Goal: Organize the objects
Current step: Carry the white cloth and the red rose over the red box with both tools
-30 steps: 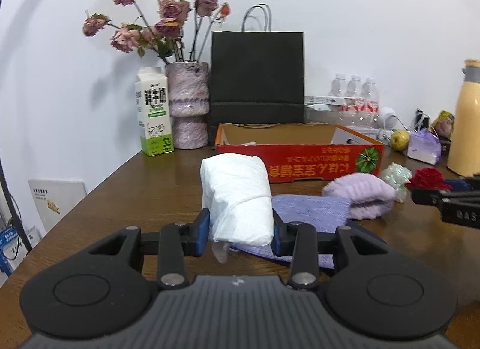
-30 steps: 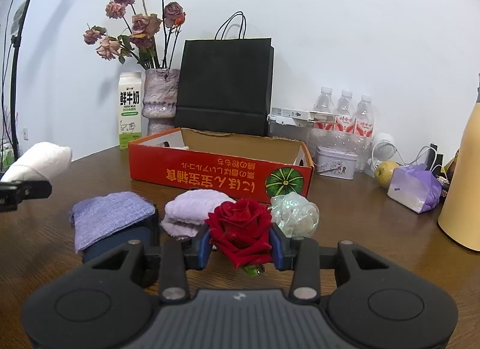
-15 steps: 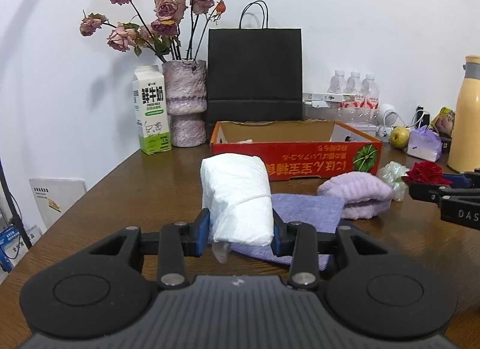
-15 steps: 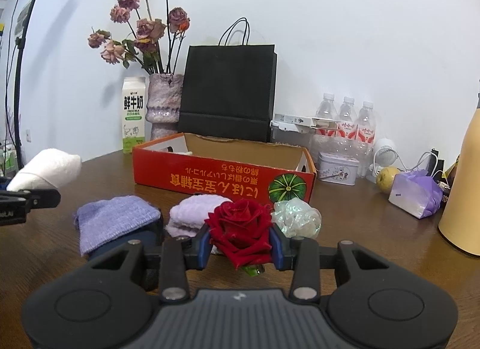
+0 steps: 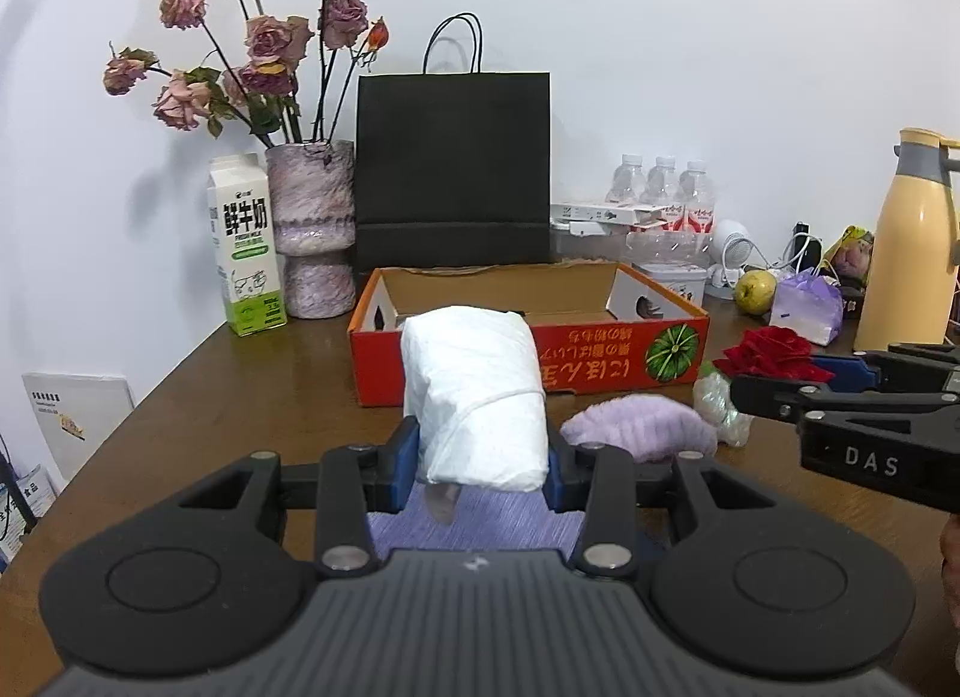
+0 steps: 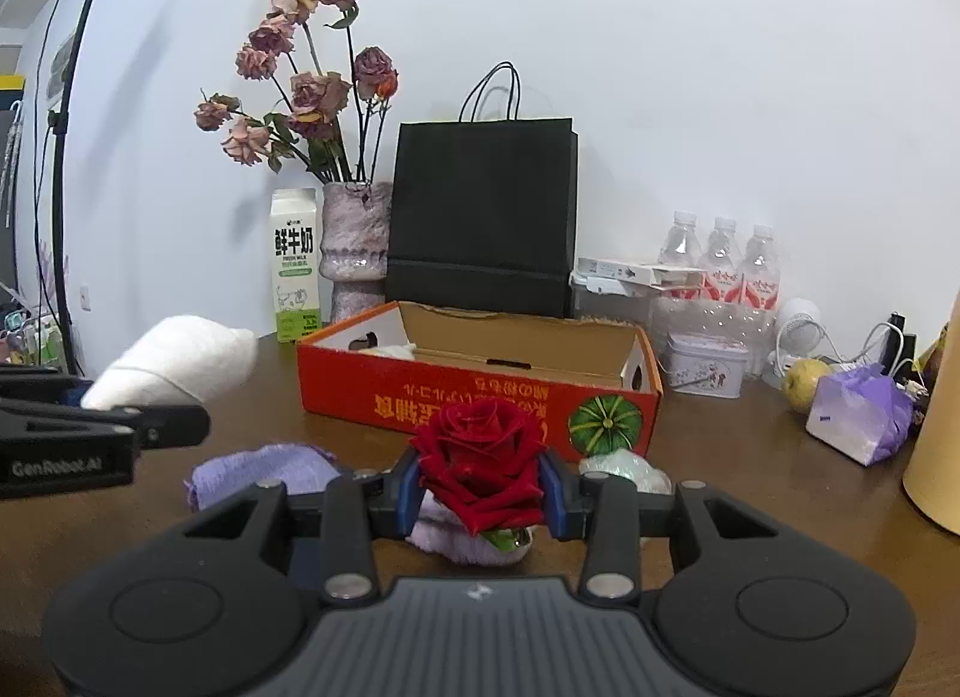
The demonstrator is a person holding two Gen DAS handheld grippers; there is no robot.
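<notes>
On the table: brown wood table (image 5: pixel 198 397), red cardboard tray-box (image 5: pixel 600 358) w/ open top, set near the back wall.
Left gripper (image 5: pixel 480 472): jaws part-way closed, clamped on a white rolled paper-towel bundle (image 5: pixel 474 397); bundle held up off the table, in front of the box's left end.
Right gripper (image 6: pixel 480 484): jaws narrow, pinching a red fabric rose (image 6: pixel 480 457) by the bloom; rose lifted, in front of the box's front wall.
Under the grippers: flat lilac knit cloth (image 6: pixel 258 469) on the table; fluffy pale-purple rolled towel (image 5: pixel 642 427) beside it; crinkly clear-green wrapper ball (image 5: pixel 720 406) just right of the towel.
Back row: white-green milk carton (image 5: pixel 246 259), mottled purple vase w/ dried pink roses (image 5: pixel 312 229), black paper bag (image 5: pixel 453 169) behind the box.
Far right: tall cream-yellow flask (image 5: pixel 912 241), green apple (image 5: pixel 755 290).
</notes>
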